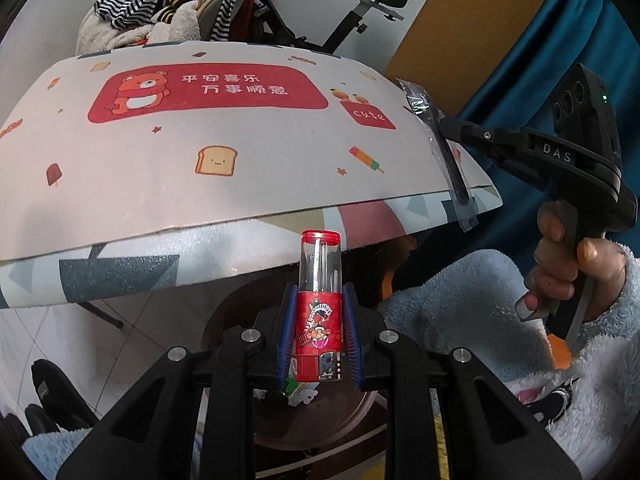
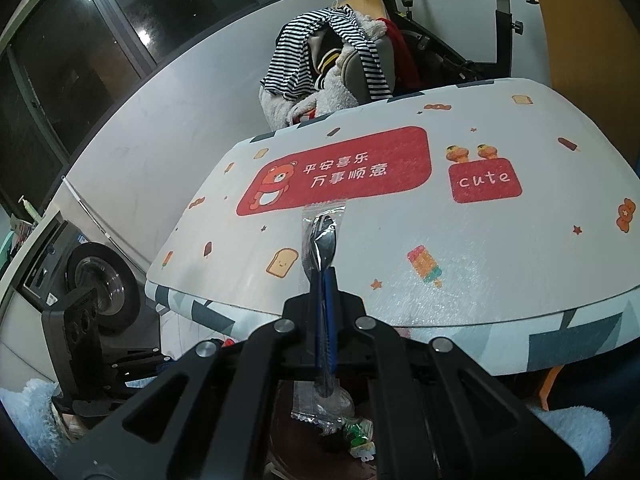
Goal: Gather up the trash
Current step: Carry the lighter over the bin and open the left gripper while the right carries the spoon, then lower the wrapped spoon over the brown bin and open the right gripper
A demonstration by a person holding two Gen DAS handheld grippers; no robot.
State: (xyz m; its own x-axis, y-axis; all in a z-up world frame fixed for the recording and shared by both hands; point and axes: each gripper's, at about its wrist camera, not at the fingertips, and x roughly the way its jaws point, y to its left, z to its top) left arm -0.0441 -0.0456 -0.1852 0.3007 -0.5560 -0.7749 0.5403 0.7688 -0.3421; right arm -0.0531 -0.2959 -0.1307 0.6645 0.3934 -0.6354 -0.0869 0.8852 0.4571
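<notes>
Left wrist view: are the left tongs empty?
No, the left tongs are closed on a small red and clear tube, with a blue pad against each of its sides.

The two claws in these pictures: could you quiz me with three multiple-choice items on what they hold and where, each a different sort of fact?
1. Where is the red lighter?
A. on the table mat
B. between the left claw's pads
C. on the floor

2. What colour are the left claw's pads?
A. blue
B. yellow
C. white

3. The right claw is
A. wide open, empty
B. shut on a wrapped plastic spoon
C. shut on a lighter

Key: 1 B, both pads flank it; 2 A, ribbed blue; 3 B, the wrapper sticks out both ends.
</notes>
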